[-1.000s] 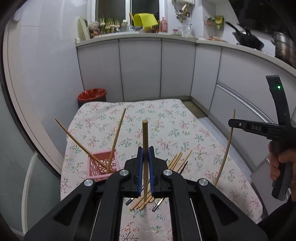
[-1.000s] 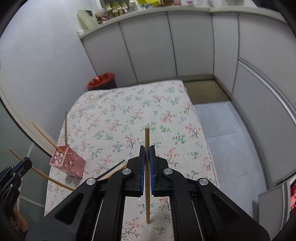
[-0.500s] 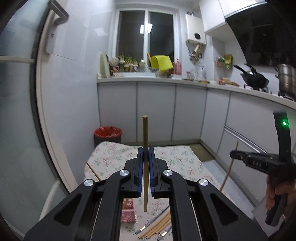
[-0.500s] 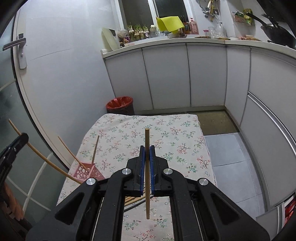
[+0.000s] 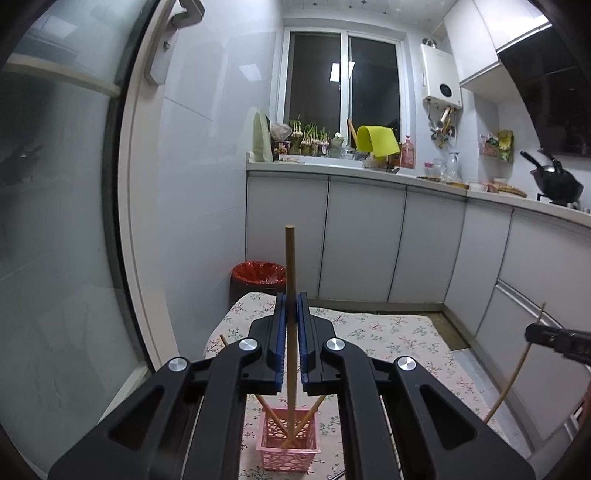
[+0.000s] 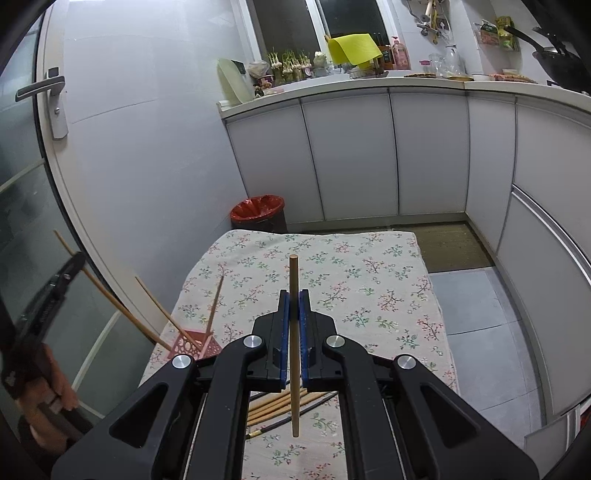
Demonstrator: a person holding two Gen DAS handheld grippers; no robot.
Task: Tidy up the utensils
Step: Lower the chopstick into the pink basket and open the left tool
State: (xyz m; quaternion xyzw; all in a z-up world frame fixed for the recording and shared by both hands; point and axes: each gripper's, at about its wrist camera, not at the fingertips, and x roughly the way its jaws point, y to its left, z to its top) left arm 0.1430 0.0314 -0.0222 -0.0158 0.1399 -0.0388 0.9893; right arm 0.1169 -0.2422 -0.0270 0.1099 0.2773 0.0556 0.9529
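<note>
Lowered since the earlier frame, the left gripper [image 5: 291, 325] is clamped on a wooden chopstick [image 5: 290, 295], its tip inside the pink basket [image 5: 288, 448]. Another chopstick [image 6: 294, 332] is gripped mid-shaft by the right gripper [image 6: 294, 321]. Both seem light, stiff, slippery.

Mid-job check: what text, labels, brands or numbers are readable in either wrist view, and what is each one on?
No text can be read clearly in either view.
Right gripper, side of body: faint pale lettering, too blurred to read.
Left gripper, side of body: faint pale lettering, too blurred to read.
Pink bottle: label too small.
Packets on the wall: print too small.
Water heater: no legible marking.
</note>
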